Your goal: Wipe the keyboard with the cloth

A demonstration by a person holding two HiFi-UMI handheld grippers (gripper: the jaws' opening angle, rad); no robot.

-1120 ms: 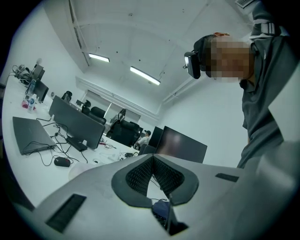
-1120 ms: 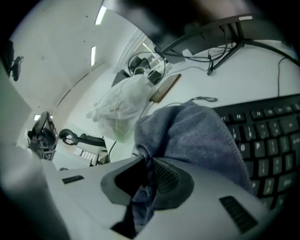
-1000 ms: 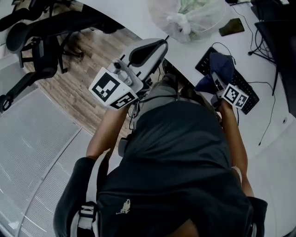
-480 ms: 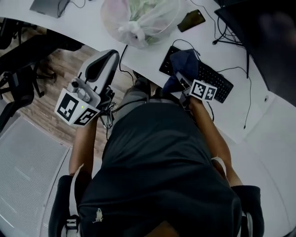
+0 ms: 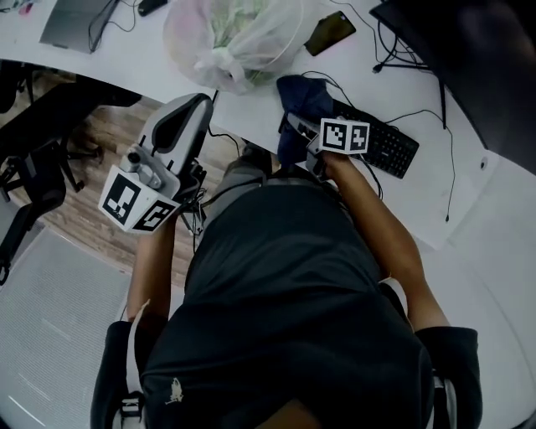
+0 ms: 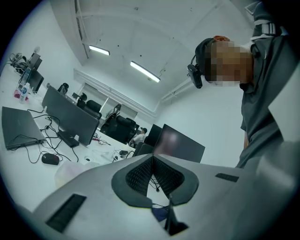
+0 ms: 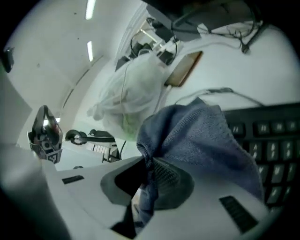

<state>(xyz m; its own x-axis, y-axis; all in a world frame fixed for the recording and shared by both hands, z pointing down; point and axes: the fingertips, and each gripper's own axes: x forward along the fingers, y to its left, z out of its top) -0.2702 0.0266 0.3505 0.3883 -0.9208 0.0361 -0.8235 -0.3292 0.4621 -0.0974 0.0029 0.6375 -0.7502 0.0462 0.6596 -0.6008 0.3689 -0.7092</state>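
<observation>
A black keyboard (image 5: pixel 389 144) lies on the white desk (image 5: pixel 469 193). My right gripper (image 5: pixel 295 127) is shut on a dark blue cloth (image 5: pixel 301 94), which is draped over the keyboard's left end. In the right gripper view the cloth (image 7: pixel 197 136) bunches between the jaws of the right gripper (image 7: pixel 147 164) and hides the keys of the keyboard (image 7: pixel 274 140) under it. My left gripper (image 5: pixel 199 105) hovers off the desk's near edge, left of the cloth. In its own view the left gripper (image 6: pixel 153 155) has its pads together with nothing between them.
A tied clear plastic bag (image 5: pixel 234 33) sits just behind the cloth, with a dark phone (image 5: pixel 328 32) to its right. A laptop (image 5: pixel 75 21) lies at the far left and a monitor (image 5: pixel 469 50) at the far right. Cables (image 5: pixel 410 113) run behind the keyboard.
My right gripper has dragged the cloth leftward along the keyboard, from its middle to its left end. The left gripper has stayed about where it was.
</observation>
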